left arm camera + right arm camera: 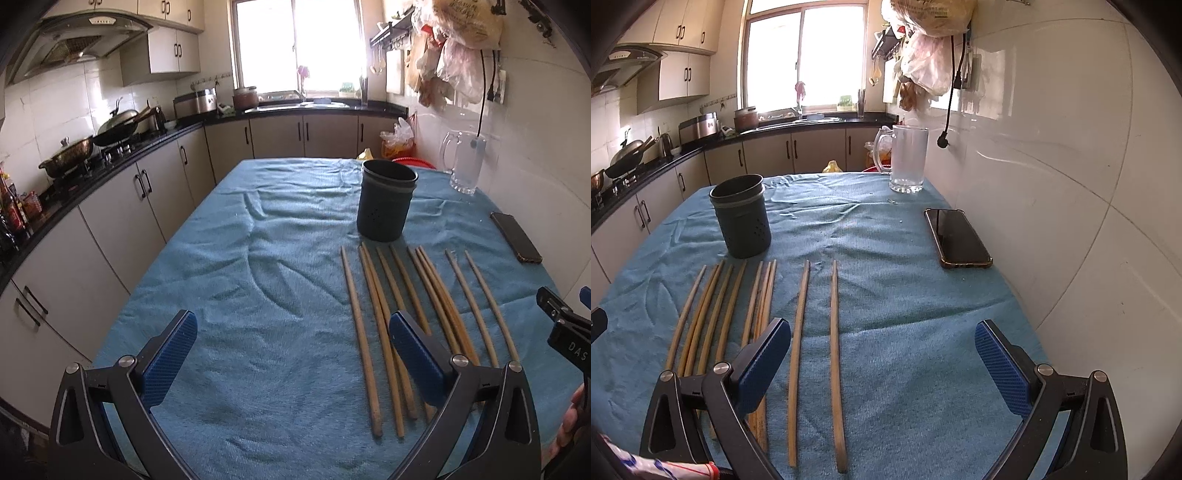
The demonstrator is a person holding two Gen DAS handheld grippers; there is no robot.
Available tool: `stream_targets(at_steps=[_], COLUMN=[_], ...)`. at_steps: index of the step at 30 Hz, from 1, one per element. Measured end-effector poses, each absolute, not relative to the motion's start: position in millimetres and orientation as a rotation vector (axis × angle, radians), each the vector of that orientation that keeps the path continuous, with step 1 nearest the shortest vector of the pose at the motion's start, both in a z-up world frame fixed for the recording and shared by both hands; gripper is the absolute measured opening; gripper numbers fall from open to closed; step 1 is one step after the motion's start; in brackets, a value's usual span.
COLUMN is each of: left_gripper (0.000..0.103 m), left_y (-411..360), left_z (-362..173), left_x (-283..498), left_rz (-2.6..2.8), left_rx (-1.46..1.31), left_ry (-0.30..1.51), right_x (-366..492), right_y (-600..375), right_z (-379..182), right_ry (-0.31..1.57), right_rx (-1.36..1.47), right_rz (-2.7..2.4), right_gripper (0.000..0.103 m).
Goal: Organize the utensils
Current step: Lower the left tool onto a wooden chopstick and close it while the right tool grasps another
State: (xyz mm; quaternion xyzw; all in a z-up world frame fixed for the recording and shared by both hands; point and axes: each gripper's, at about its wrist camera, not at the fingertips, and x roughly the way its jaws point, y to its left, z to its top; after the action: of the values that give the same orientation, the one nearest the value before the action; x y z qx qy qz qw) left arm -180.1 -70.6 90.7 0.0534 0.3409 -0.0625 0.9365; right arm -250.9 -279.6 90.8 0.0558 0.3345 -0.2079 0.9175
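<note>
Several wooden chopsticks (373, 332) lie side by side on the blue cloth, pointing toward a dark upright utensil holder (386, 201). They also show in the right wrist view (798, 332), with the holder (742, 218) behind them. My left gripper (291, 354) is open and empty above the cloth, its right finger over the chopsticks' near ends. My right gripper (882, 362) is open and empty, with the two rightmost chopsticks between its fingers below it. The right gripper's tip (561, 317) shows at the right edge of the left wrist view.
A black phone (956, 238) lies on the cloth to the right of the chopsticks. A glass mug (908, 162) stands at the far right by the tiled wall (1071, 166). Kitchen counters with a stove and woks (114, 129) run along the left.
</note>
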Motion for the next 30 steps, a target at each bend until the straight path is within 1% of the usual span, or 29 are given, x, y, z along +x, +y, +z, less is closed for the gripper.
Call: stream_targets(at_steps=[14, 30], left_gripper=[0.103, 0.103], left_y=[-70, -74], left_z=[66, 53], left_x=[-155, -140], left_rz=[-0.126, -0.121], left_rx=[0.104, 0.115], left_ry=[0.794, 0.84], right_x=[-230, -219], right_y=[-288, -298], right_z=[75, 62], right_ry=[0.739, 0.779], right_rx=[0.134, 0.167], right_rz=[-0.407, -0.394], right_gripper=[0.102, 0.102])
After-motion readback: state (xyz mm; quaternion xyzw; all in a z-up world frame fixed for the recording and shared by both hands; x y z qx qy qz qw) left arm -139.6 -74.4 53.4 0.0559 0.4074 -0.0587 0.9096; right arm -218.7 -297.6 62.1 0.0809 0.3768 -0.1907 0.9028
